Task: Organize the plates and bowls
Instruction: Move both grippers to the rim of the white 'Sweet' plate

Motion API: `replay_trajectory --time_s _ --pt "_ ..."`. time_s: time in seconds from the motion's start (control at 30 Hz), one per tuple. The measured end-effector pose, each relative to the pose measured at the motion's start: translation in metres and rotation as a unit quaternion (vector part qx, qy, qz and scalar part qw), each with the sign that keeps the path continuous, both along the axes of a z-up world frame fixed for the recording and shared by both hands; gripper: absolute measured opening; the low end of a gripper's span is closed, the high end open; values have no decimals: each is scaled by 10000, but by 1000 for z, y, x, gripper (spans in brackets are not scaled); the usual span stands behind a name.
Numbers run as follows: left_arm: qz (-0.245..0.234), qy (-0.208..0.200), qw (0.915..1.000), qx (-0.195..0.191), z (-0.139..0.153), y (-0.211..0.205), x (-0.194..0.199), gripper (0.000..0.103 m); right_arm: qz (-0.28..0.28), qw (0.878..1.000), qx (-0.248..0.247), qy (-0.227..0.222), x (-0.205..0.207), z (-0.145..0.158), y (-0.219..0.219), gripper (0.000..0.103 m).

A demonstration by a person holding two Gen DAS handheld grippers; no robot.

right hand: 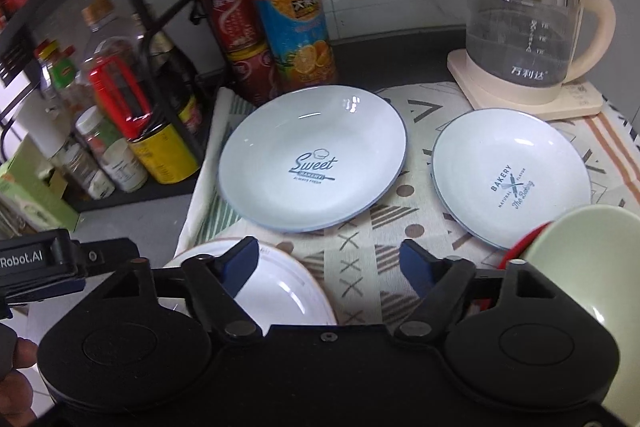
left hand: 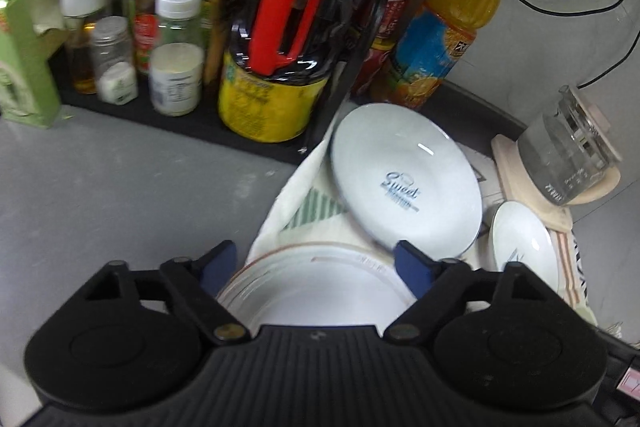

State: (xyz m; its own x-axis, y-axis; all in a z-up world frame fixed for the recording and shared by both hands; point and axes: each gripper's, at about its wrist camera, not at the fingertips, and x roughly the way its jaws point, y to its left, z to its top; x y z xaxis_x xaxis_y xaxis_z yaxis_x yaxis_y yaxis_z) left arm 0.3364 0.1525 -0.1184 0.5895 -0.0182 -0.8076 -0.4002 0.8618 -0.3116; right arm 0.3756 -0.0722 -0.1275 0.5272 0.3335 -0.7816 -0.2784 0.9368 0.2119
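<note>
Three plates (right hand: pixel 316 155) and one green bowl (right hand: pixel 588 259) on the cloth (right hand: pixel 360 259).

Sweet plate (right hand: pixel 312 157): showing pale blue, dark rim
Bakery plate (right hand: pixel 510 183): showing pale blue
Cloth (right hand: pixel 360 251): displaying cream, brown crosses (green stripes too)
Bowl (right hand: pixel 588 259): appearing pale green

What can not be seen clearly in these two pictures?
- Orange-rimmed plate: left wrist view, near part hidden behind the gripper body.
- Green bowl: right wrist view, cut off by the right edge.
- Jar labels: left wrist view, blurred and too small.
</note>
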Motion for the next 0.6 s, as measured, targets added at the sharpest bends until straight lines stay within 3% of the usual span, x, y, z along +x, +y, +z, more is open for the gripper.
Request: replay_trajectory --time_s 0.1,0.33,0.6 --pt "-54 38 9998 -171 -8 1 20 64 -145 9998 27 127 15 -7 -1 65" --pt "-159 31 9992 -366 -27 -3 57 45 -471 9979 103 428 44 -26 -4 47" --pt "-171 190 9984 -504 -54 -4 89 29 -713 9943 179 774 72 -50 1 34"
